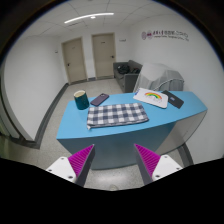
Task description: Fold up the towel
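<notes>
Beyond the open gripper (115, 160), checkered towel (116, 115), on blue table (80, 128)

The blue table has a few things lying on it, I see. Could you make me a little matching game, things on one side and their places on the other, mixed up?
Things:
1. checked towel
2. dark green cup
3. white sheet with yellow and green print
4. gripper

Places:
A. near the table's back left corner
B. short of the blue table, fingers open with nothing between them
C. flat at the table's near edge, just ahead of the fingers
D. toward the table's right, beyond the towel

Pairs: 1-C, 2-A, 3-D, 4-B
</notes>
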Demonstrator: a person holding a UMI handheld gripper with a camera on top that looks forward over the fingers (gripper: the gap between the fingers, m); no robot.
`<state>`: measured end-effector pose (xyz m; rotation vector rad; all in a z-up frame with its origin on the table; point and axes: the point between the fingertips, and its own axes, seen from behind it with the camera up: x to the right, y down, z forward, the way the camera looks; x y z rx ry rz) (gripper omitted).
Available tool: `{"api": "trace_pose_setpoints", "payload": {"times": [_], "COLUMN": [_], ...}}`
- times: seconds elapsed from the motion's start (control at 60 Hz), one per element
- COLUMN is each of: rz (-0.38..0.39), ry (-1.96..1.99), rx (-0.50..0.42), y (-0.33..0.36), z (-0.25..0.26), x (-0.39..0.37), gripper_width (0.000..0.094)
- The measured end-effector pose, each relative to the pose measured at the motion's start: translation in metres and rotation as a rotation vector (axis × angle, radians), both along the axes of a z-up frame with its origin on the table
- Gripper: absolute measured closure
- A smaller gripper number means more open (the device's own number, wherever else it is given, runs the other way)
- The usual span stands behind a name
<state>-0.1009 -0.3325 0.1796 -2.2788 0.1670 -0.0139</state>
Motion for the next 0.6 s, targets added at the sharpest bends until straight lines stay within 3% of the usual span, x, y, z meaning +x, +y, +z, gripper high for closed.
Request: {"api": "trace_pose_setpoints", "payload": {"times": [0.283,0.483,0.6], "rz": [0.047,0.155,0.174], "ry": [0.026,0.066,0.061], "rx": [0.033,0.128,0.169], "y": [0.045,0.132,0.194], "z": [-0.036,-0.083,-0.113], "x": [-0.058,-0.115,-0.131], "gripper_width": [0.0139,0.0138,0.0142]}}
